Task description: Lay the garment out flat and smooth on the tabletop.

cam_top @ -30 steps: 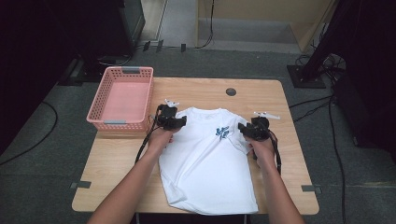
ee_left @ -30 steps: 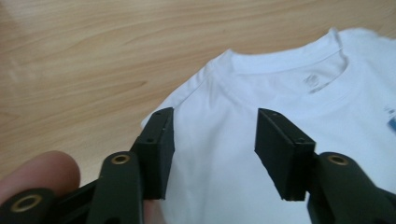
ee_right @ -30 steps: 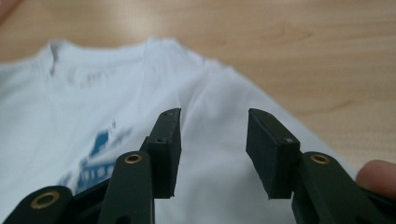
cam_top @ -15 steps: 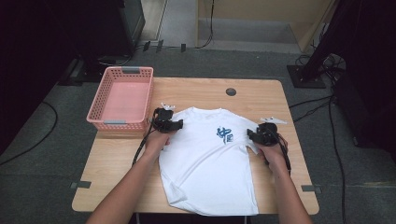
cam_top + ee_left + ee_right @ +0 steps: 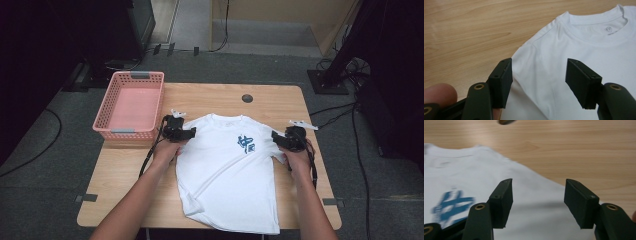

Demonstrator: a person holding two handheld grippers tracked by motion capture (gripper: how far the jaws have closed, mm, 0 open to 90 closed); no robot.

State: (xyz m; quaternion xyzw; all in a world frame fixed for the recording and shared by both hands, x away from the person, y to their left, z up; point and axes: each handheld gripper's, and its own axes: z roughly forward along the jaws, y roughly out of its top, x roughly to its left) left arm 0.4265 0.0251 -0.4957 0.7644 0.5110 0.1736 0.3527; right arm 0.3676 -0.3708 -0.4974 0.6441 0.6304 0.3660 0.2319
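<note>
Both grippers have just been opening; the right gripper (image 5: 278, 138) slid outward. White T-shirt (image 5: 227, 175) lies flat, released by left gripper (image 5: 189, 132); folding remains.

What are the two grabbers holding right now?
Nothing. The left gripper and the right gripper both hover open over the white T-shirt, at its shoulders, pads apart.

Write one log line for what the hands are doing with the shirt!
scene: white T-shirt flat on table | left gripper: open, at shoulder | right gripper: jaws just opened, nothing clamped | pink basket: beside shirt
</note>
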